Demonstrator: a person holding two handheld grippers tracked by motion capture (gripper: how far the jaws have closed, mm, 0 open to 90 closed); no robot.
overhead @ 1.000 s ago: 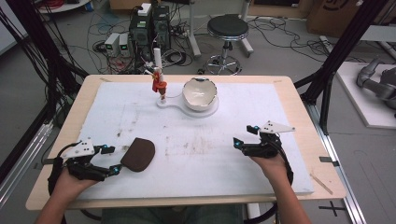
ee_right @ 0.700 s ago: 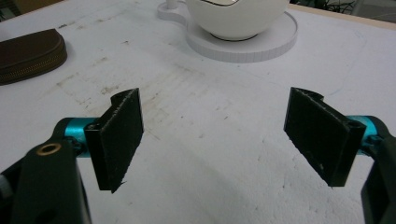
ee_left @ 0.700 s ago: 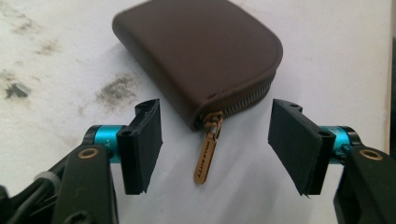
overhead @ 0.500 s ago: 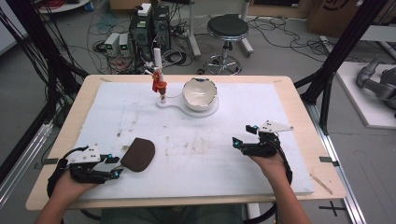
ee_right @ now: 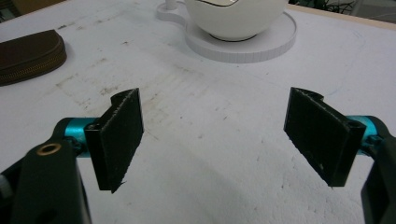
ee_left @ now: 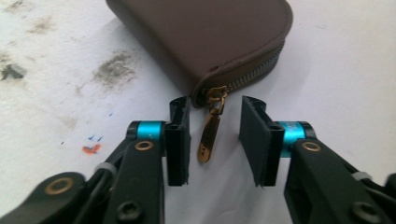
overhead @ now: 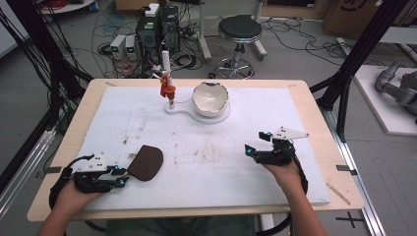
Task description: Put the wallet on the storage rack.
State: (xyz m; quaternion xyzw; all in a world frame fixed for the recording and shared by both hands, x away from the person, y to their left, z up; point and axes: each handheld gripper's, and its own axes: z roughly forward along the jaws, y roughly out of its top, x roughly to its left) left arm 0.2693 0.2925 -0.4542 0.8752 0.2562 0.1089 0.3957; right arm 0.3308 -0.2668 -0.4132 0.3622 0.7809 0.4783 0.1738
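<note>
- The left gripper (ee_left: 214, 140) is sitting at the near-left corner of the brown zip pouch (overhead: 146, 162). Its jaws have just been closing, with the brass zipper pull (ee_left: 208, 133) lying between them, and a gap is showing on both sides, so the pads are not yet pinching it.
- The pouch is lying flat on the white mat (overhead: 275, 113), well apart from the white bowl (overhead: 210, 98) and nearer the person than it.
- The right gripper (ee_right: 212, 140) is resting open over bare mat, to the right of the pouch and gripping nothing.
- Likely slip: the pull is lying slightly off-centre, closer to one pad, so the closing jaws may be nudging it sideways or catching only its tip.
- Another risk: nothing is pinning the pouch (the right gripper is well away), so a tug on the pull could be dragging the whole pouch across the mat instead of opening the zip.
- Hard to tell: the pouch's far end is cut off in the left gripper view, and its contents are hidden.
</note>
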